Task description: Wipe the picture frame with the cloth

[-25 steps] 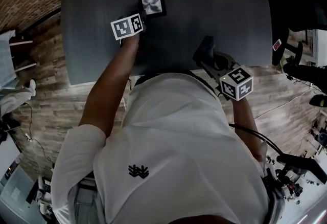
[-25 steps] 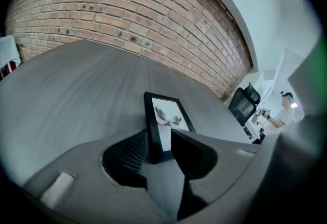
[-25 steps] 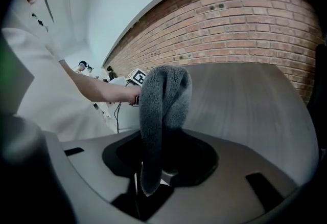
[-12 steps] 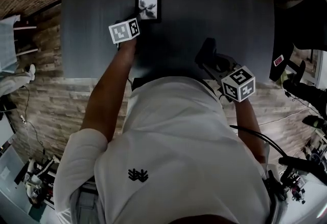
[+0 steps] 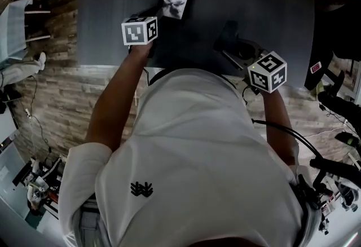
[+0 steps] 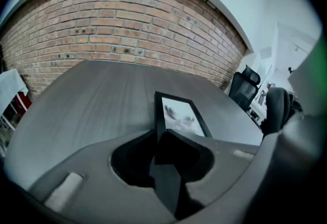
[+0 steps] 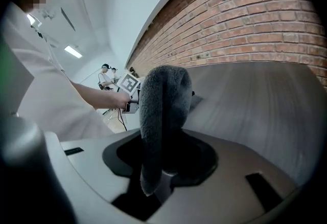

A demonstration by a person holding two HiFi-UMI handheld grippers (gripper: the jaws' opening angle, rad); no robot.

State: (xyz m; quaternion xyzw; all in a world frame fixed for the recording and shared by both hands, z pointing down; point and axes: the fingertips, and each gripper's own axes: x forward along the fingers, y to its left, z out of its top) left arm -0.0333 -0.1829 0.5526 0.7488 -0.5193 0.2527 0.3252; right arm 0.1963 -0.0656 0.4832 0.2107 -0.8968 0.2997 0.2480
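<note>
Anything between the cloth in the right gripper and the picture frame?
Nothing visible: only bare table lies between the cloth in the right gripper and the picture frame, held at its edge by the left gripper, jaws closing.

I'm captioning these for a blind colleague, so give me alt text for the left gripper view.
The left gripper is closing its jaws on the near edge of a black picture frame, which sits between them, with a dark grey table stretching beyond. A red brick wall runs behind the table, and a black office chair stands at the far right.
</note>
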